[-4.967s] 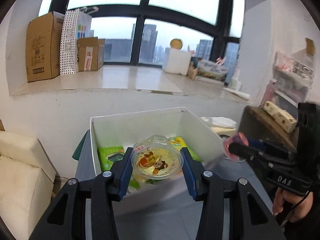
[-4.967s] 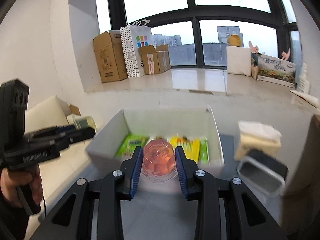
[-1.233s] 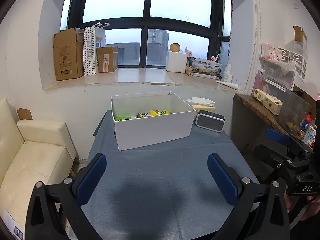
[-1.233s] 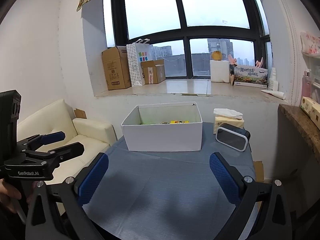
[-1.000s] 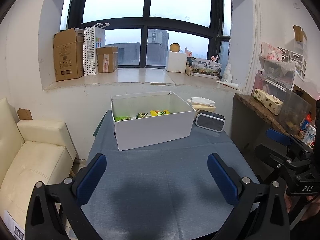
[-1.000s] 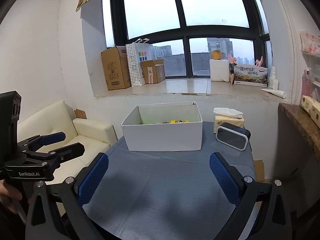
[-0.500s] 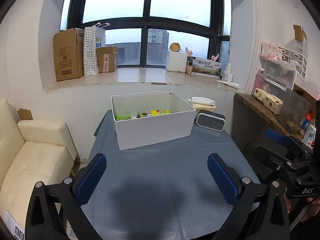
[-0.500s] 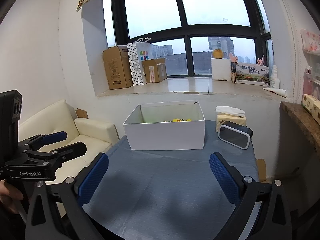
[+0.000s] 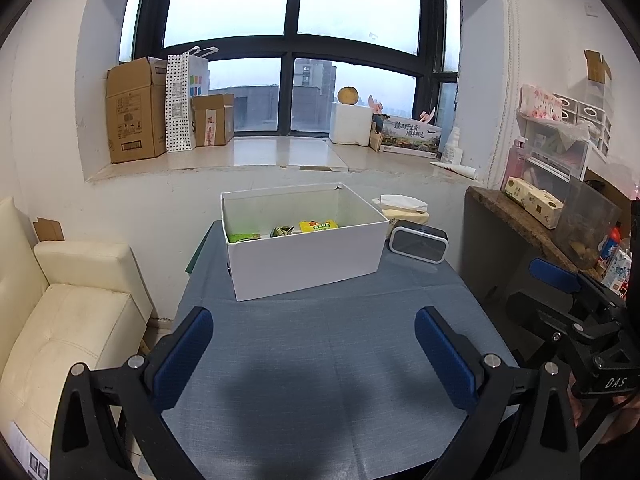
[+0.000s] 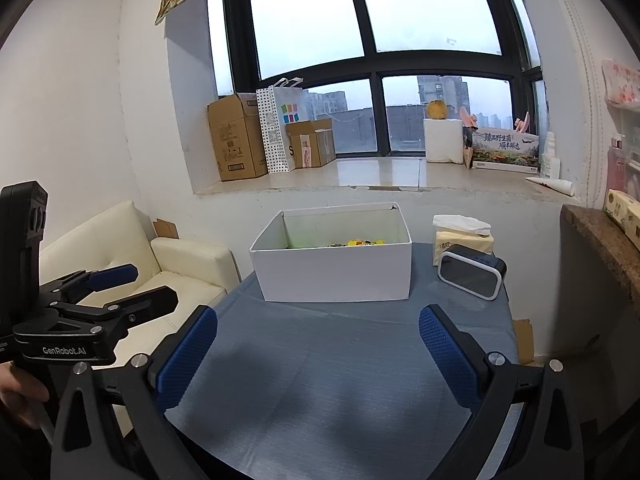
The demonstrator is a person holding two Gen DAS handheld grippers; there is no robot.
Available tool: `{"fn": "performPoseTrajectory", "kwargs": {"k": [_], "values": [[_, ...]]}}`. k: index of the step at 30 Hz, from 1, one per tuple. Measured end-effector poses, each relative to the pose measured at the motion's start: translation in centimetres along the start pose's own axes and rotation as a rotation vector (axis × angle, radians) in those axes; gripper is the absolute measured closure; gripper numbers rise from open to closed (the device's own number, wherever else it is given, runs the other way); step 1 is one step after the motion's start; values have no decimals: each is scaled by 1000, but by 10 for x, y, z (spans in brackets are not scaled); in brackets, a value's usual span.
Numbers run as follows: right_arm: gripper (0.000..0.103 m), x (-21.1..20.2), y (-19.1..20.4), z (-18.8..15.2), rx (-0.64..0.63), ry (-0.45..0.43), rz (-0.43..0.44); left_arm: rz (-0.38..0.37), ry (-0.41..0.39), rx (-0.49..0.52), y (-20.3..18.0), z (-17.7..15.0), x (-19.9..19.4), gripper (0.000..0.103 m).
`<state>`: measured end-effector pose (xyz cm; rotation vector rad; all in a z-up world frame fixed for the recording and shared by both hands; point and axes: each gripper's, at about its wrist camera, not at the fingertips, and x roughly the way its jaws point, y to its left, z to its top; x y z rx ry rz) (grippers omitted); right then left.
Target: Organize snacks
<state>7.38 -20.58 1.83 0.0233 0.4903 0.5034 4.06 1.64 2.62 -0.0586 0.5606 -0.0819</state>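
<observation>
Jaws spread wide and empty on both — the left gripper (image 9: pixel 314 344) and the right gripper (image 10: pixel 318 342) hover over the blue tablecloth (image 9: pixel 320 360). Ahead stands the white box (image 9: pixel 304 256) with snack packets (image 9: pixel 318 225) inside — a black speaker (image 9: pixel 418 243) just beside it.

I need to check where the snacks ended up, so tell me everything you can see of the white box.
The white box is a lidless rectangular carton, cardboard by its look, standing upright on the blue-grey tablecloth at the table's far side. Its walls are plain and smooth. Inside, green and yellow snack packets lie on the bottom. Neither tool touches it; a speaker sits apart to its right.
</observation>
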Motion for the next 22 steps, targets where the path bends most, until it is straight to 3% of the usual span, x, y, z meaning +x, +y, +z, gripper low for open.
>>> {"fn": "performPoseTrajectory", "kwargs": {"k": [22], "values": [[0, -3, 0, 2, 0, -2, 2, -10, -8, -1, 0, -1, -1, 0]]}}
